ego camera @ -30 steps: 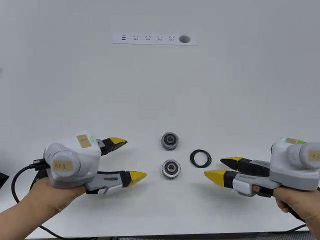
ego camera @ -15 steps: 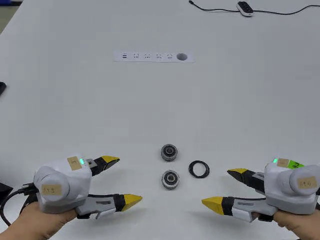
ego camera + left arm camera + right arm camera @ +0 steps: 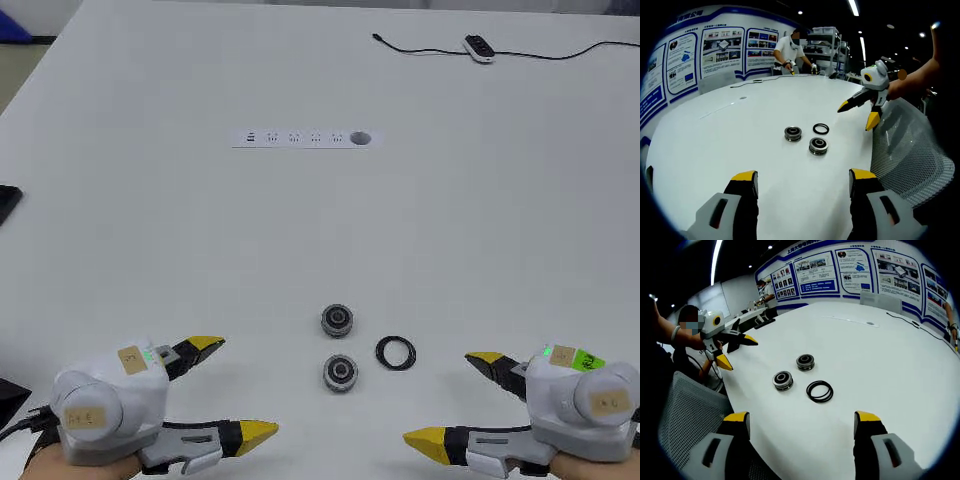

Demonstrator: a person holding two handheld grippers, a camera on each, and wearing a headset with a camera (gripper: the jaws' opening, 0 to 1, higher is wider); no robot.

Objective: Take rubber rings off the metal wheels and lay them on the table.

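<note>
Two small metal wheels lie on the white table: the far wheel point(image 3: 337, 320) and the near wheel point(image 3: 340, 372); in the gripper views they are the far wheel point(image 3: 793, 133) point(image 3: 805, 362) and the near wheel point(image 3: 818, 145) point(image 3: 783, 380). A loose black rubber ring point(image 3: 396, 353) point(image 3: 821, 129) point(image 3: 819, 391) lies flat just right of the wheels. My left gripper point(image 3: 228, 390) point(image 3: 802, 181) stands open at the lower left, well short of the wheels. My right gripper point(image 3: 458, 400) point(image 3: 802, 423) stands open at the lower right, with nothing between its fingers.
A white power strip point(image 3: 303, 138) lies flat at mid-table. A black cable with a small remote point(image 3: 478, 47) runs along the far edge. A dark object point(image 3: 5, 203) sits at the left edge. A mesh chair back point(image 3: 905, 145) stands by the table's near edge.
Both grippers have drawn back toward the near edge, away from the wheels, and their jaws stand wider apart. The head camera has tilted up, showing more of the far table.
</note>
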